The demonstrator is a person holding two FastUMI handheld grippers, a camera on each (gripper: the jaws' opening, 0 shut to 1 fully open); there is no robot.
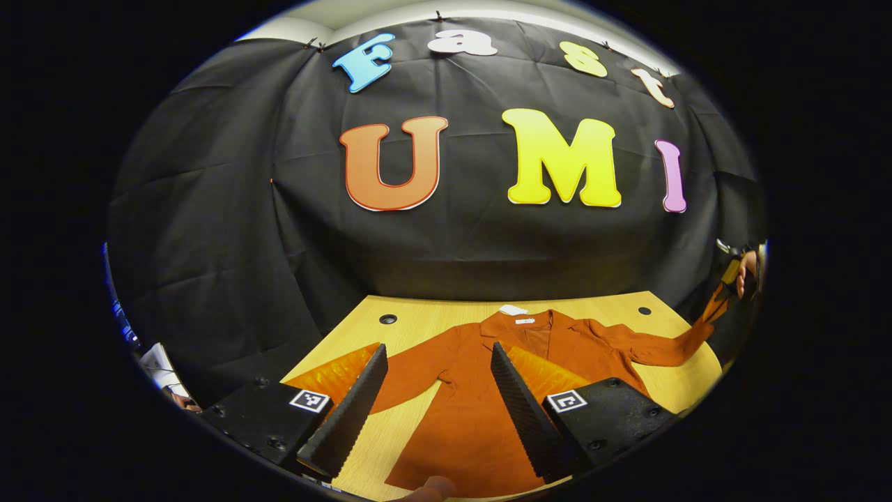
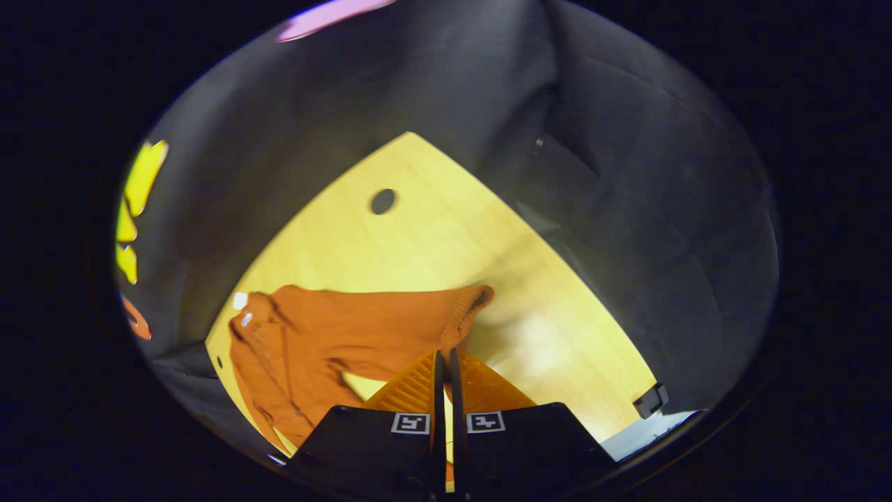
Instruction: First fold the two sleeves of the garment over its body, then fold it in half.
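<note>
A rust-orange garment (image 1: 474,411) lies spread flat on the wooden table (image 1: 418,314), collar toward the back wall. My left gripper (image 1: 437,348) is open and hovers low over the garment's left side, where the left sleeve (image 1: 411,387) lies; its fingers touch nothing. At the far right, a hand holds my right gripper (image 1: 728,275), which lifts the end of the right sleeve (image 1: 662,345) off the table. In the right gripper view, the right gripper (image 2: 444,354) is shut on the sleeve's ribbed cuff (image 2: 465,317), and the sleeve (image 2: 376,321) stretches back to the body (image 2: 272,376).
The table has round cable holes (image 1: 387,318) (image 1: 644,310) (image 2: 382,201) near its back corners. A white label (image 1: 513,310) sits at the collar. A small black clamp (image 2: 649,399) sticks up at the table edge. Black cloth walls close in the table on the far sides.
</note>
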